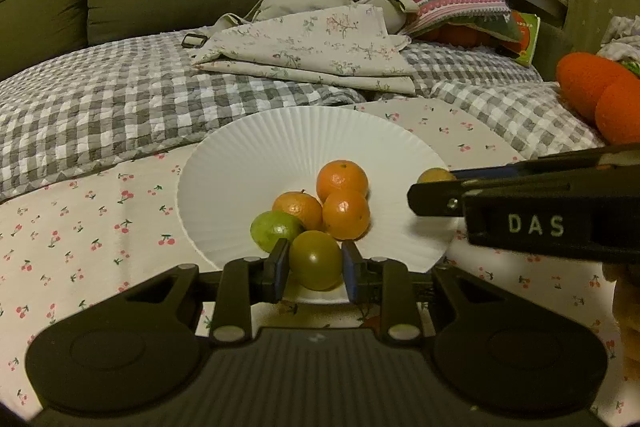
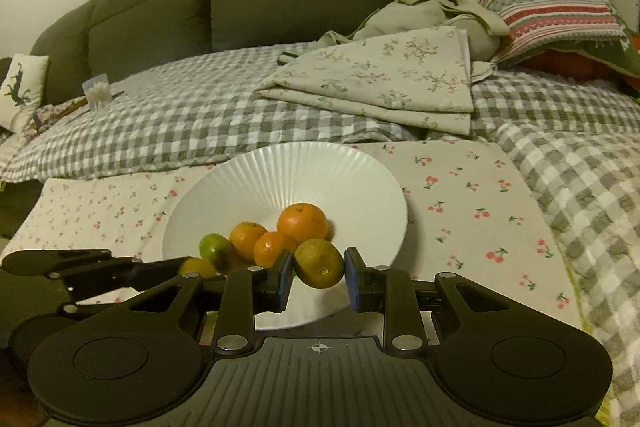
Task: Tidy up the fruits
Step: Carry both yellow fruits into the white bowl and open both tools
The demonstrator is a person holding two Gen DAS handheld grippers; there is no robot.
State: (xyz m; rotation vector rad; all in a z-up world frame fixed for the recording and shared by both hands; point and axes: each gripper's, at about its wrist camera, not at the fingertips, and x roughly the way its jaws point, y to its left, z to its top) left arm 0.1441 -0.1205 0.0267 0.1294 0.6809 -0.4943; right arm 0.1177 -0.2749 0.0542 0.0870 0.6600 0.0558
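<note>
Though unseen leftward — embroidered pillow (image 2: 22, 87)

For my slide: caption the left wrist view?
Left gripper holds a greenish fruit over the white plate.

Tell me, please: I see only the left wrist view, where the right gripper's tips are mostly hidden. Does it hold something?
Observer: Yes. The right gripper is shut on an olive-green citrus fruit.
Operator: Where does that fruit appear against the plate?
Observer: In the right wrist view it overlaps the near part of the white plate, just in front of the pile.
Operator: What is at the sofa's left end?
Observer: A small white cushion with a green figure on it.
</note>
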